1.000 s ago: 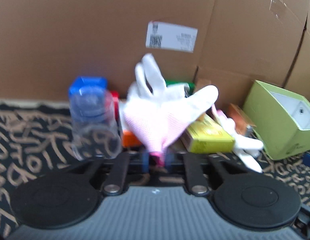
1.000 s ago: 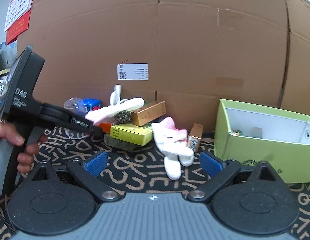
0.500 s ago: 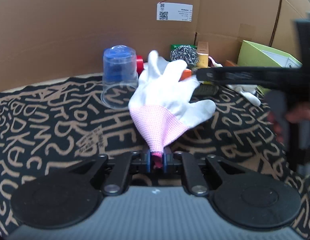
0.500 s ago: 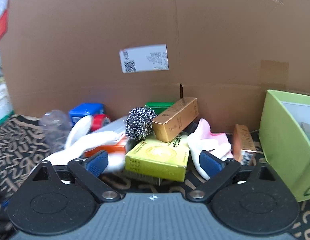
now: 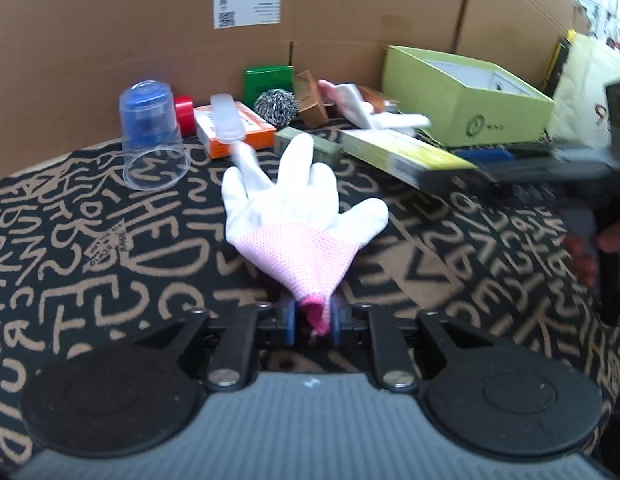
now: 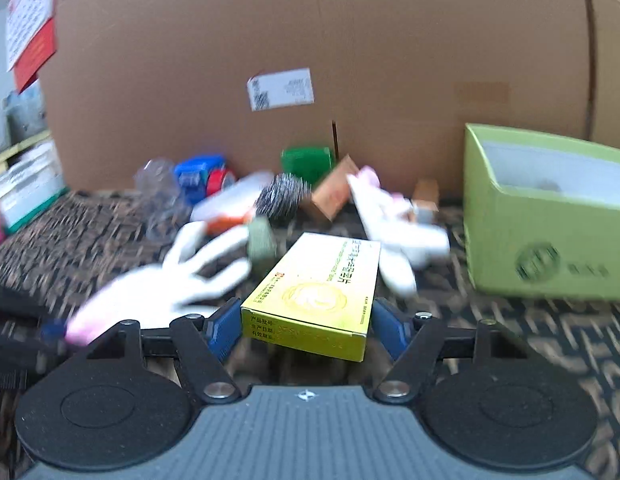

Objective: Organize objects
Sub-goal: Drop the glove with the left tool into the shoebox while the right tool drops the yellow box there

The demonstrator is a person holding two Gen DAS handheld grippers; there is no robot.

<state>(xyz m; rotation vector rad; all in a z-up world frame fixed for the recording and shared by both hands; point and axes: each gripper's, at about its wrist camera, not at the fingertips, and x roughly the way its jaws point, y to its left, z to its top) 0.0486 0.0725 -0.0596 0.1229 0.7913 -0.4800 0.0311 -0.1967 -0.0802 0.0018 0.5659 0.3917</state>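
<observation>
The left hand-held gripper (image 5: pixel 313 319), jaws just loosening, has the white glove's (image 5: pixel 294 216) pink cuff between them; the right hand-held gripper (image 6: pixel 306 326), just narrowing, straddles the yellow box (image 6: pixel 316 294).

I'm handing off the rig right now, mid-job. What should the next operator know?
Left tongs: just been opening; the white glove lies flat on the patterned cloth, its pink cuff between the pads, not pinched.
Right tongs: just been closing around the yellow box; firm grip unclear.
Done: glove laid apart from the pile.
Left: second glove, scourer and small boxes lie unsorted beside the green box.
</observation>
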